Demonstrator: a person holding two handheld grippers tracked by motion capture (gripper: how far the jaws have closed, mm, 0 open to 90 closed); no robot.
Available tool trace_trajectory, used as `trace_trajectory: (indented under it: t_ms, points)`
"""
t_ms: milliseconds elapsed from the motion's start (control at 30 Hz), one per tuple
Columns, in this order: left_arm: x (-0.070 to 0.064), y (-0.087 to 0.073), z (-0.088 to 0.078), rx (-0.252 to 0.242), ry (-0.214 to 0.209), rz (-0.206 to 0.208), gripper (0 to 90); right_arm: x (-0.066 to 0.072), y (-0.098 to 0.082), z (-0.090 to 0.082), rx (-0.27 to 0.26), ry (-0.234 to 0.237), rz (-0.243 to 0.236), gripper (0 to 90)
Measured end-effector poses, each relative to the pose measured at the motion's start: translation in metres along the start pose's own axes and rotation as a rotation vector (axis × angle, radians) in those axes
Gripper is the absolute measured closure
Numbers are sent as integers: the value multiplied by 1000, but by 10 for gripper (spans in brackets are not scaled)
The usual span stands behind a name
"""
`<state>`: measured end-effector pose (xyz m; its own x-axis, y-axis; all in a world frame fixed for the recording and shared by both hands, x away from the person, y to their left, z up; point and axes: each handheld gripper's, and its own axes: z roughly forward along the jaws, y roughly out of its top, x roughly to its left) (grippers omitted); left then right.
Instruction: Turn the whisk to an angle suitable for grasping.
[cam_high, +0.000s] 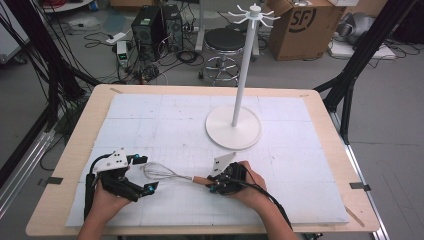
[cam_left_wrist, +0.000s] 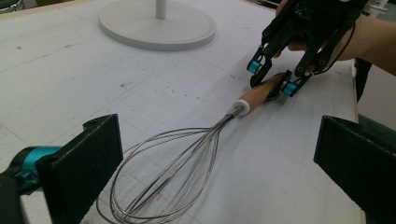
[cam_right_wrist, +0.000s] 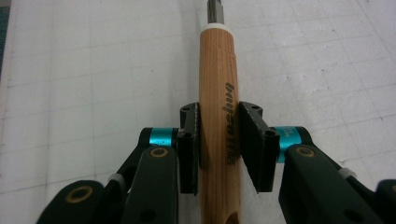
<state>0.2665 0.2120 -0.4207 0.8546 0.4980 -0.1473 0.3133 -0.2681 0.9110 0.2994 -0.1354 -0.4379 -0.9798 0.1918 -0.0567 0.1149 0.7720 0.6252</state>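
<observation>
A whisk with a wooden handle lies flat on the white mat, its wire head pointing left. My right gripper is shut on the handle, one pad pressed to each side; the same gripper is seen farther off in the left gripper view. My left gripper stands wide open just left of the wire loops, which lie between its jaws without touching them. A white hook stand with a round base rises behind the whisk.
The white mat covers most of the wooden table. Beyond the far edge stand a stool, a cardboard box and computer cases among cables. Black frame legs flank the table.
</observation>
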Motion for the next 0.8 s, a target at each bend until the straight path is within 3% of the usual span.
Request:
trace_trajectory:
  t_ms: [267,333,533,800]
  points:
    - [-1,0,-2,-7,6,-2,18,5,-12,-12,12,-28,8,541]
    - [-1,0,-2,-6,6,-1,18,3,-26,-19,0,-38,48,516]
    - [-2,0,1,1,0,2,18,-3,-44,-31,-18,-69,113,504]
    - [-2,0,1,3,0,0,18,-13,-49,-32,-26,-107,155,502]
